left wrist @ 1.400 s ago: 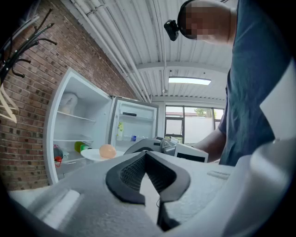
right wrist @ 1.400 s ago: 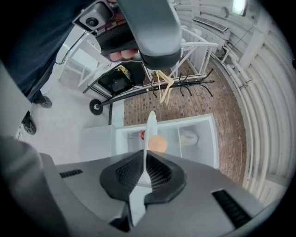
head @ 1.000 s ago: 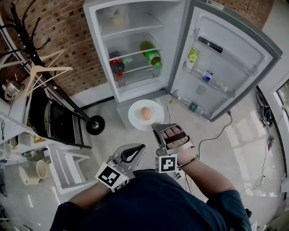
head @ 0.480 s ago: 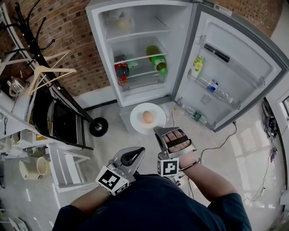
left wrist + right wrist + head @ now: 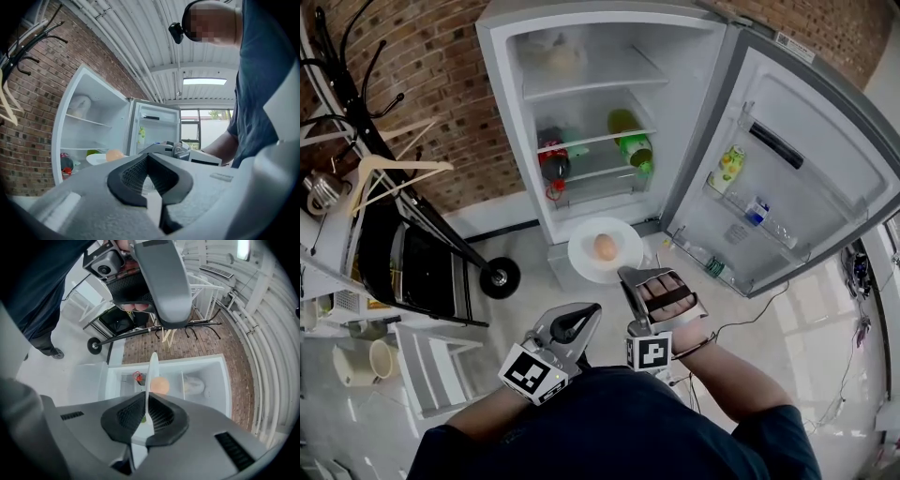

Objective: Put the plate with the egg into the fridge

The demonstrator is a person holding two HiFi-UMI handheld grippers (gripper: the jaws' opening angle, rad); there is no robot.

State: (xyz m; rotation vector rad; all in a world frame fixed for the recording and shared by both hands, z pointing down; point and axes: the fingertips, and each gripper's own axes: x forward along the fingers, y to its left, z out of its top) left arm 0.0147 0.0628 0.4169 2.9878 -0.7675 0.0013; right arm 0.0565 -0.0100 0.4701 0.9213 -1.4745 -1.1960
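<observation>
Before the open fridge, the right gripper, pinched on the rim of the plate, should carry it level so the egg cannot roll; the left gripper is closed, empty.

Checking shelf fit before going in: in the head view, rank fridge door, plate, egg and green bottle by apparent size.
1. fridge door
2. plate
3. green bottle, farther back than the plate, so their order is unsure
4. egg
</observation>
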